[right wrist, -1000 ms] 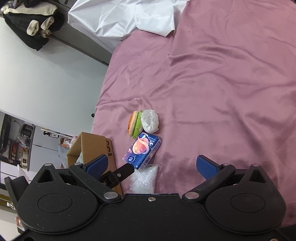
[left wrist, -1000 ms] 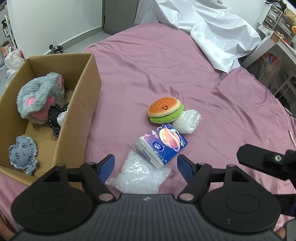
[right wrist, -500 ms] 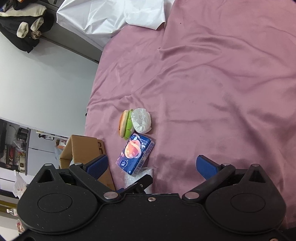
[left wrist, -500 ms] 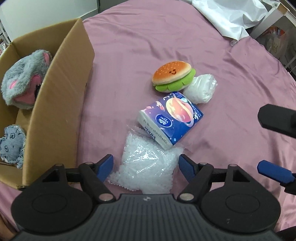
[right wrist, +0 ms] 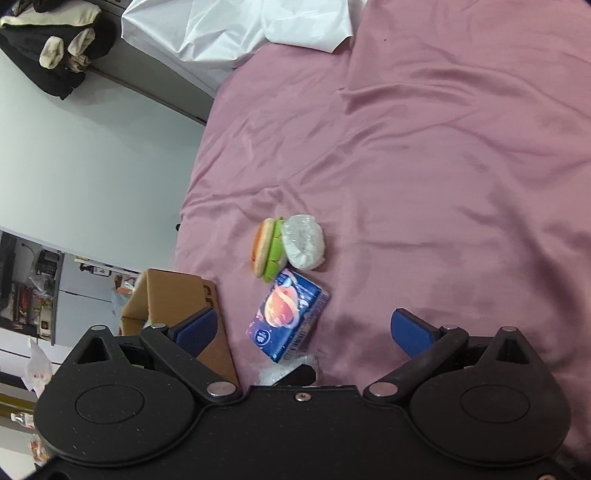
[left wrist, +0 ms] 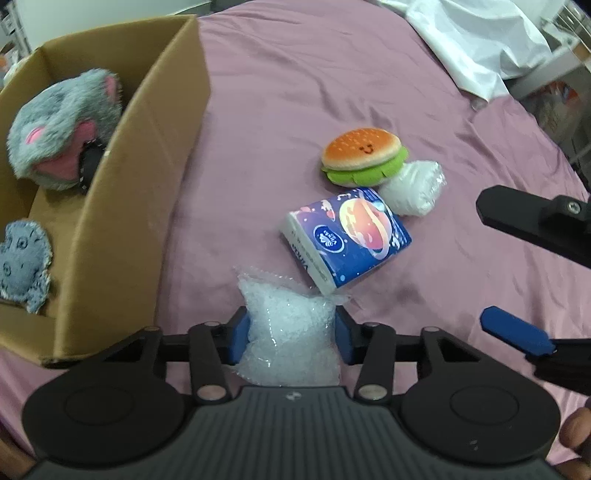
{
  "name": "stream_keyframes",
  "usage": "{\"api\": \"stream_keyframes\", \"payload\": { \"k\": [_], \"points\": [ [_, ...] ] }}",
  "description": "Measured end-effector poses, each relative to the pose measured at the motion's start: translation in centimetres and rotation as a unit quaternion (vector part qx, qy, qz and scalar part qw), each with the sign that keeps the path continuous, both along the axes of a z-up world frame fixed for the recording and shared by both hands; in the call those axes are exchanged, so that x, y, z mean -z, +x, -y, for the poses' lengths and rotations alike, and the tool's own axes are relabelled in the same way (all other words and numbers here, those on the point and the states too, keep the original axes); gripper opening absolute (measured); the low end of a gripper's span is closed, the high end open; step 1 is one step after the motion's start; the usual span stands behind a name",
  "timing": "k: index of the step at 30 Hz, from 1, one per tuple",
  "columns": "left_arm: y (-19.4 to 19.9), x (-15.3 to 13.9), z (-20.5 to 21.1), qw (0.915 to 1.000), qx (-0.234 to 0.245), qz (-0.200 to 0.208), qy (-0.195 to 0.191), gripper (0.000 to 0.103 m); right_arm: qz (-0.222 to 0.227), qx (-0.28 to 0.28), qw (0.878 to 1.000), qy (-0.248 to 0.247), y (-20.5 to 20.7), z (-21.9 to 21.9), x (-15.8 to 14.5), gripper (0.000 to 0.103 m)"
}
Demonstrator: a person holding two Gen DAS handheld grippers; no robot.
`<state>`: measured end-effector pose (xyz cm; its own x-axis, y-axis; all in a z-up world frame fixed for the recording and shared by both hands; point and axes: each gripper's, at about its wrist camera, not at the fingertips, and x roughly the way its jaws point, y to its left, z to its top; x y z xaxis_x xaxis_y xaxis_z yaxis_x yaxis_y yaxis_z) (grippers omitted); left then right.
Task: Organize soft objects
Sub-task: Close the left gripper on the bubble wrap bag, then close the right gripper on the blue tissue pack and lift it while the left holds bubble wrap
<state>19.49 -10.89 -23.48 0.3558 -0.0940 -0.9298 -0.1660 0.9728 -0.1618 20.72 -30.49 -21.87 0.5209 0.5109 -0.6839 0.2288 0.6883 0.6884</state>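
My left gripper (left wrist: 291, 338) is shut on a clear bag of white pellets (left wrist: 290, 325) lying on the pink bedsheet. Just beyond it lie a blue tissue pack with a planet print (left wrist: 349, 240), a plush hamburger (left wrist: 364, 155) and a small white bag (left wrist: 412, 188). A cardboard box (left wrist: 140, 192) at the left holds a grey plush mouse (left wrist: 62, 125) and a small denim plush (left wrist: 22, 262). My right gripper (right wrist: 303, 332) is open and empty above the sheet, with the tissue pack (right wrist: 288, 314) between its fingers in view. The hamburger (right wrist: 267, 247) and white bag (right wrist: 304, 242) lie beyond.
A white sheet (left wrist: 472, 40) is bunched at the far right of the bed; it also shows in the right wrist view (right wrist: 236, 29). The bed edge and floor lie left of the box (right wrist: 173, 299). Furniture stands at the far right.
My left gripper moved forward and down onto the pellet bag and closed its fingers against the bag's sides. My right gripper came closer to the tissue pack and stayed open.
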Motion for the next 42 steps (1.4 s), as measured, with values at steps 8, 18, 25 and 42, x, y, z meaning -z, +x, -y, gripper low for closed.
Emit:
{"api": "stream_keyframes", "payload": {
  "k": [8,18,25,42],
  "points": [
    [-0.5,-0.3,-1.6,0.9990,-0.039,-0.005,-0.020,0.042,-0.002,0.012,0.999,0.047,0.7,-0.9,0.8,0.085],
    [-0.3,0.2,-2.1,0.9980,-0.049,-0.011,-0.038,0.042,-0.026,0.012,0.999,0.036,1.6,-2.6,2.1,0.077],
    [0.1,0.7,-2.3,0.9969,-0.062,-0.016,-0.046,0.042,-0.044,0.017,0.999,0.024,2.6,-3.5,3.4,0.067],
    [0.7,0.9,-1.9,0.9962,-0.077,-0.017,-0.037,0.042,-0.035,0.048,0.998,0.005,3.2,-3.6,4.6,0.023]
  ]
}}
